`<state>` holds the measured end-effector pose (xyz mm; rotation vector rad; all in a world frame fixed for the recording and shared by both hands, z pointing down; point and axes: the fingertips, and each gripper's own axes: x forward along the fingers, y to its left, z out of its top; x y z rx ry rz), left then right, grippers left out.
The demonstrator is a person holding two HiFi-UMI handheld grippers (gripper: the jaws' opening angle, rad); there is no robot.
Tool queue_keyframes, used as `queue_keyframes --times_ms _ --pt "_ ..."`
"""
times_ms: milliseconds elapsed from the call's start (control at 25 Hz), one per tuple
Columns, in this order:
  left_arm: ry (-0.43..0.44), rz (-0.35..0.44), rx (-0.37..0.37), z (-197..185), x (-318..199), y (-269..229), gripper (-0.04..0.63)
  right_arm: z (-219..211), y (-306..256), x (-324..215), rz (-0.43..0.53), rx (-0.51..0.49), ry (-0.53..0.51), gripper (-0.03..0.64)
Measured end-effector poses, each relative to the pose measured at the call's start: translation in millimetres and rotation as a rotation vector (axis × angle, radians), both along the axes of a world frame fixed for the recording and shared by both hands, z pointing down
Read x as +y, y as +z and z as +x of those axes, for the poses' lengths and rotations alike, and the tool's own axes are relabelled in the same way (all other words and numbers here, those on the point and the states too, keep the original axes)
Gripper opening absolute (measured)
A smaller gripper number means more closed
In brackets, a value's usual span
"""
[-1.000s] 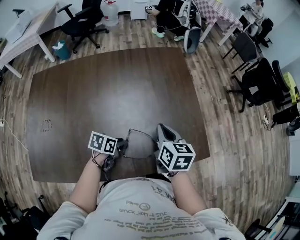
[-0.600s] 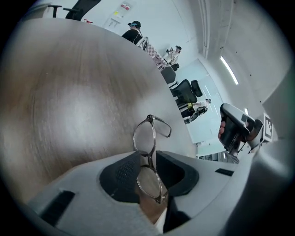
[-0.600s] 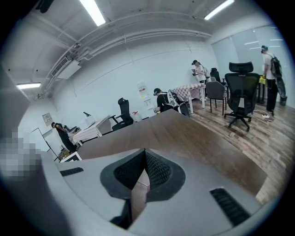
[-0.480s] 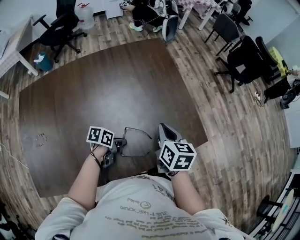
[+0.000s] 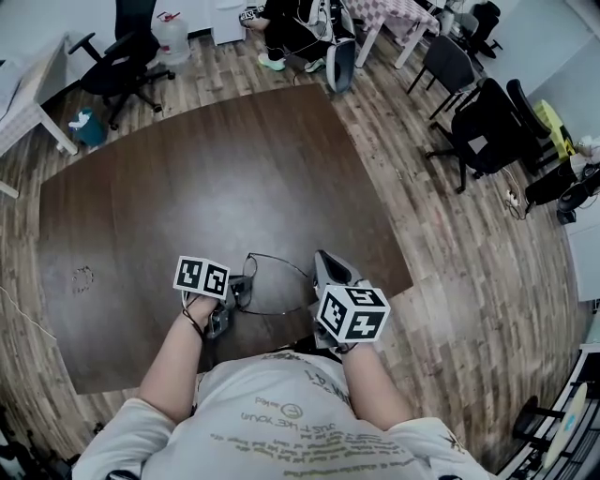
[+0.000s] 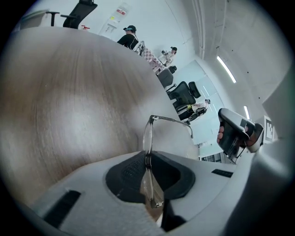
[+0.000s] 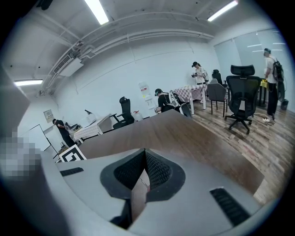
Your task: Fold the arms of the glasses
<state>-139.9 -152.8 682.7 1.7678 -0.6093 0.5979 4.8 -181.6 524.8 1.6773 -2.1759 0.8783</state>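
Note:
Clear-framed glasses [image 5: 278, 263] rest at the near edge of the brown table [image 5: 187, 178], their arms spread out toward the right. In the left gripper view the front of the glasses [image 6: 148, 138] runs up between the jaws, and one arm bends off to the right. My left gripper [image 5: 239, 291] [image 6: 146, 159] is closing, and its pads pinch the clear frame. To the right of the glasses, my right gripper [image 5: 322, 255] [image 7: 145, 159] is shut with nothing in it. It points across the table and is also seen as the right gripper [image 6: 237, 133].
The table's front edge lies just below both grippers, close to the person's body. A small ring-shaped mark [image 5: 82, 278] sits on the left of the tabletop. Black office chairs [image 5: 469, 131] and seated people [image 5: 291, 23] stand beyond the table on the wooden floor.
The head view has swung to the right. The left gripper has come in against the front of the glasses, and the glasses have shifted a little. The right gripper stays beside them.

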Motion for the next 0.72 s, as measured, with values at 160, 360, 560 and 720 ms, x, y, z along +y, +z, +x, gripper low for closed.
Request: queue_keyframes --times_ms 160,360,560,720 --pt "-0.012 0.107 0.001 -3 -6 -21 0.048 -10 -2 1 0.002 0.002 -0.049 0.014" --pt "-0.003 0.328 -0.069 -9 -19 -57 0.046 -37 -11 8 0.016 0.051 -0.351 0.014" --pt "0.0 0.527 -0.132 -17 -29 -87 0.046 -40 -19 4 0.039 0.076 -0.497 0.015" --pt "-0.012 0.666 -0.173 -20 -34 -108 0.046 -43 -25 5 0.044 0.04 -0.551 0.073"
